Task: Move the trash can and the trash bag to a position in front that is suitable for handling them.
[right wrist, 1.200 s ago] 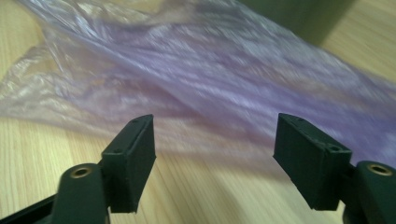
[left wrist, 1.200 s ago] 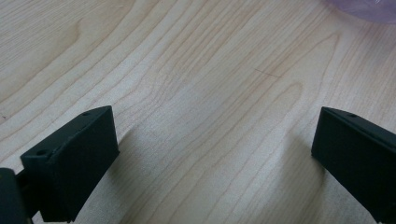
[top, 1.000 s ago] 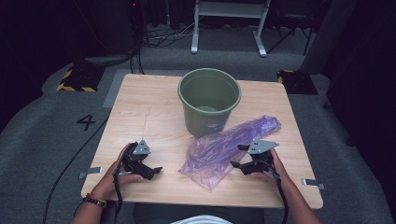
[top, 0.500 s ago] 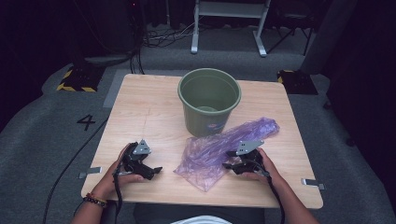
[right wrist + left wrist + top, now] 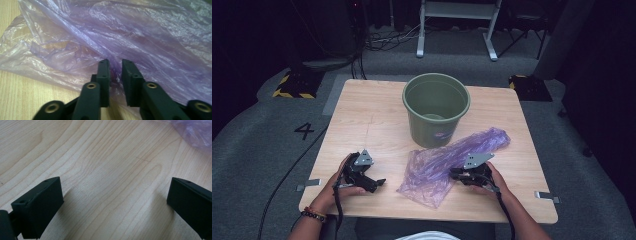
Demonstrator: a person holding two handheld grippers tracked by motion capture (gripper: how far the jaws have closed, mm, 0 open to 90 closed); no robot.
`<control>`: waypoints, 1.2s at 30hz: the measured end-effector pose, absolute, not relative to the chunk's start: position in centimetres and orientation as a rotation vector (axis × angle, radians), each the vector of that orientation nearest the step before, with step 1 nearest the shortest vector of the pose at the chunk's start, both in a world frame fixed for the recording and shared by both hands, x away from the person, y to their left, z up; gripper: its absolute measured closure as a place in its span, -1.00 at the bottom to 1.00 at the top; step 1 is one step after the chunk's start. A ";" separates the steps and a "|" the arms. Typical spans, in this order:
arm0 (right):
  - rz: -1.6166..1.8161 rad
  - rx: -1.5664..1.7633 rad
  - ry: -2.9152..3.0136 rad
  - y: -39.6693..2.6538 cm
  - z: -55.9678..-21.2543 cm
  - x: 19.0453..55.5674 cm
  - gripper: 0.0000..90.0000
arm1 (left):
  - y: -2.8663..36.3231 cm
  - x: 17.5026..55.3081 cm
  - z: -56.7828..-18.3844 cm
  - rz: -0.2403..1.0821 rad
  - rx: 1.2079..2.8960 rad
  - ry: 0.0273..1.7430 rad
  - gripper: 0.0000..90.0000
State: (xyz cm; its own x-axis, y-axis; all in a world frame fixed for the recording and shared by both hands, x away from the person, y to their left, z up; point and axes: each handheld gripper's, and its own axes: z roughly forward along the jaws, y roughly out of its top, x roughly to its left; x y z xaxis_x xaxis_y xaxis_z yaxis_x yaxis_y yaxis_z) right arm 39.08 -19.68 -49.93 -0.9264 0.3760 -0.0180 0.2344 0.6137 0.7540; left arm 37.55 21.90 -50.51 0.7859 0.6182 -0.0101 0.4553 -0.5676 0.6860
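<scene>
Our right gripper (image 5: pixel 115 65) has just been closing, now pinching the purple plastic bag (image 5: pixel 447 162) lower centre of the table (image 5: pixel 362 120). Our left gripper (image 5: pixel 377 183) gapes, lower left.

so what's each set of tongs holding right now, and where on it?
Right tongs have just been closing on a fold at the near edge of the purple plastic bag; a narrow gap remains, so the pinch isn't certain. Left tongs are open over bare table.

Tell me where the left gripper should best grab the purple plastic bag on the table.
Probably the bag's crumpled near-left corner, approached low from the left across the bare table: it faces the open left gripper, and its raised folds offer film to pinch. The right gripper has just been closing on the right part.
</scene>
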 end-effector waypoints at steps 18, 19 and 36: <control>1.260 0.526 2.535 -21.1 -48.9 38.4 1.00 | 21.9 37.6 -50.5 0.300 2.277 0.783 -0.99; 1.274 0.526 2.526 -21.2 -48.8 38.3 1.00 | 21.9 37.6 -50.5 0.300 2.277 0.783 -0.99; 1.280 0.459 2.525 -21.2 -48.0 37.4 0.16 | 21.9 37.6 -50.5 0.299 2.277 0.784 -0.99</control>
